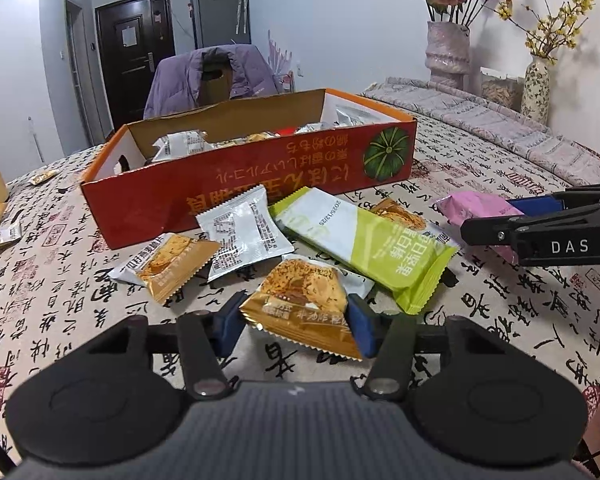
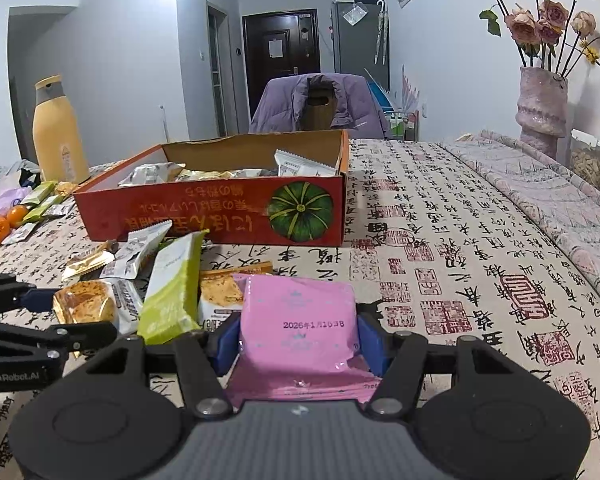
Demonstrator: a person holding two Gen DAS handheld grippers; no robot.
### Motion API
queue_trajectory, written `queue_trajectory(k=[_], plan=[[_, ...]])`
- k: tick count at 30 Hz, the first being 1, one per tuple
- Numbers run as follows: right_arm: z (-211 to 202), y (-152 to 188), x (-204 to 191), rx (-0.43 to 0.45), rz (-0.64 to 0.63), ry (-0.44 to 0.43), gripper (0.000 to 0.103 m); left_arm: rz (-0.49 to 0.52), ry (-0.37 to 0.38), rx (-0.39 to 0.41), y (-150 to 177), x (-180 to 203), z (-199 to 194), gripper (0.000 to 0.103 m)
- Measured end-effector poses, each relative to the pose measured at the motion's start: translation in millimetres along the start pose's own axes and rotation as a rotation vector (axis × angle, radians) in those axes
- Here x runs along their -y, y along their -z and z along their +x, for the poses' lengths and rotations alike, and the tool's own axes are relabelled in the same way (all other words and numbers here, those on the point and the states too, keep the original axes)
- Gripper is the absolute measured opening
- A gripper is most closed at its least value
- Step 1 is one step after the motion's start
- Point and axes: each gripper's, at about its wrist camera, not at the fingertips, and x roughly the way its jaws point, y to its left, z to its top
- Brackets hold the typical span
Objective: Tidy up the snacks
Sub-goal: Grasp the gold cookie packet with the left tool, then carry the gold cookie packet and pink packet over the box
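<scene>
My left gripper [image 1: 296,320] is shut on a golden snack packet [image 1: 304,300] at the near edge of a pile on the tablecloth. The pile also holds a lime-green bar [image 1: 372,240], a silver packet [image 1: 244,232] and another golden packet [image 1: 172,264]. My right gripper [image 2: 298,342] is shut on a pink packet [image 2: 300,316], its blue pads against both sides. Behind the pile stands an open red cardboard box [image 1: 260,184] with a pumpkin picture, and several packets lie inside it. The left wrist view shows the right gripper [image 1: 496,218] at the far right, with the pink packet [image 1: 472,208].
A yellow bottle [image 2: 58,132], two oranges [image 2: 6,222] and more packets sit at the table's left. Flower vases [image 1: 448,56] and a folded cloth [image 1: 500,128] line the right side. A chair with a purple jacket [image 1: 212,76] stands behind the box.
</scene>
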Motion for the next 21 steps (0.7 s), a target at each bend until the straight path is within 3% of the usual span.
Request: queue_trajectory(k=[21], plan=[[-11,-12,-10,0.055,-0.019,-0.005,0.06,-0.036,-0.019,0.129,-18,-5,-33,0.055]])
